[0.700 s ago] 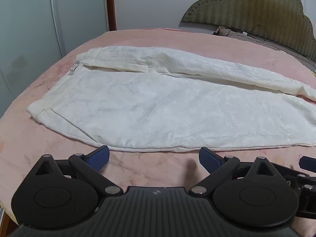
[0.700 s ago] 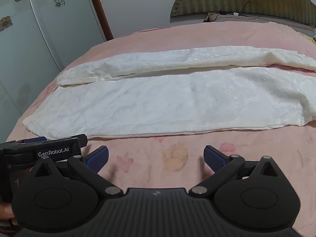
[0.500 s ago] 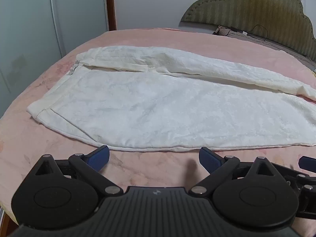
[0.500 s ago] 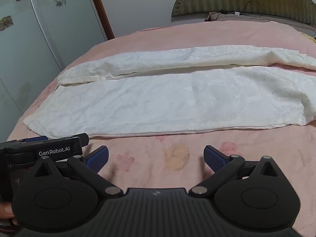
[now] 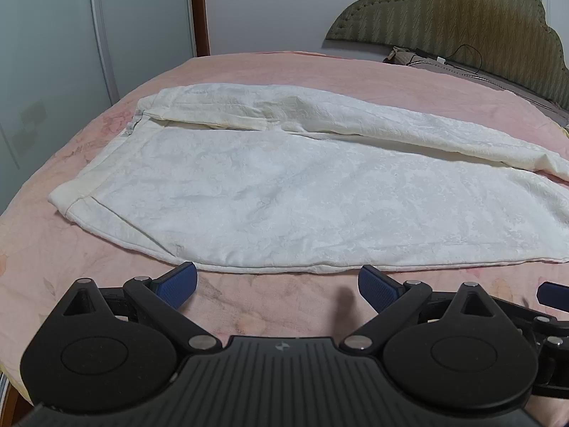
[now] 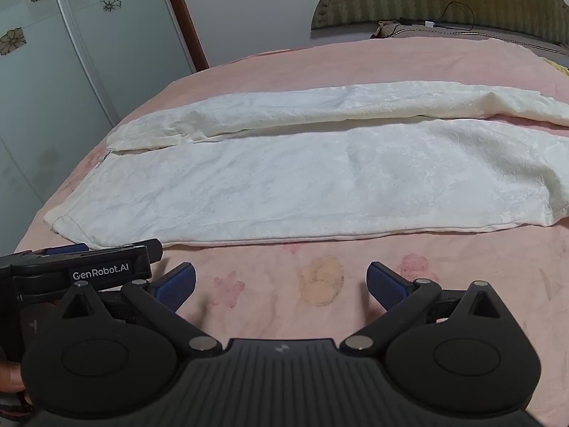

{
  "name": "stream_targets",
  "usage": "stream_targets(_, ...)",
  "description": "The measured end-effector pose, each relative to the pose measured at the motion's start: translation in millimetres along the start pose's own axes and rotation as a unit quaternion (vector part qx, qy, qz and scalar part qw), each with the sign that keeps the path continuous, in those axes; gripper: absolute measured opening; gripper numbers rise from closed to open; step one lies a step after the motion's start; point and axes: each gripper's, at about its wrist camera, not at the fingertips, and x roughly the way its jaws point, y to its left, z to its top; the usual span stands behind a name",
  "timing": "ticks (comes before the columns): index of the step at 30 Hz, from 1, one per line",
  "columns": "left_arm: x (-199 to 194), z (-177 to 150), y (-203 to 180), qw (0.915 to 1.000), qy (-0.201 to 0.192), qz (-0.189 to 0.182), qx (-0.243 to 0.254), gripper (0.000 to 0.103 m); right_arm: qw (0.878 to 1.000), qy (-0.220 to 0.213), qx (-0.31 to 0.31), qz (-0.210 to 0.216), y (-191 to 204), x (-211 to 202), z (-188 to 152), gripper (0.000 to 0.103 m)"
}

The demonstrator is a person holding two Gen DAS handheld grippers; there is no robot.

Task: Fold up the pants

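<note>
White pants (image 5: pixel 291 192) lie flat across the pink bed, waistband to the left, legs running right; the far leg is partly folded over along its length. They also show in the right wrist view (image 6: pixel 302 185). My left gripper (image 5: pixel 277 284) is open and empty, just short of the pants' near edge. My right gripper (image 6: pixel 281 283) is open and empty over bare bedspread, a little before the near leg's edge. The left gripper's body (image 6: pixel 89 267) shows at the left of the right wrist view.
The pink flowered bedspread (image 6: pixel 320 284) covers the bed. A padded olive headboard (image 5: pixel 462 10) with a cable stands at the far right. Glass wardrobe doors (image 6: pixel 53 71) stand left of the bed. The bed's edge curves down at the left.
The right gripper has tilted and drifted slightly, so the pants sit a little lower in its view. The left gripper has barely moved. Both stay open.
</note>
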Motion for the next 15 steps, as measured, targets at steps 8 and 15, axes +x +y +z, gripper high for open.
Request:
stream_targets(8, -0.7, -0.3, 0.6, 1.0000, 0.000, -0.002, -0.002, 0.099, 1.000, 0.000, -0.001, 0.001, 0.5, -0.3, 0.0, 0.103)
stream_targets(15, -3.5, 0.9, 2.1, 1.0000, -0.004, -0.005, -0.005, 0.099, 1.000, -0.001, 0.002, 0.006, -0.6, -1.0, 0.0, 0.103)
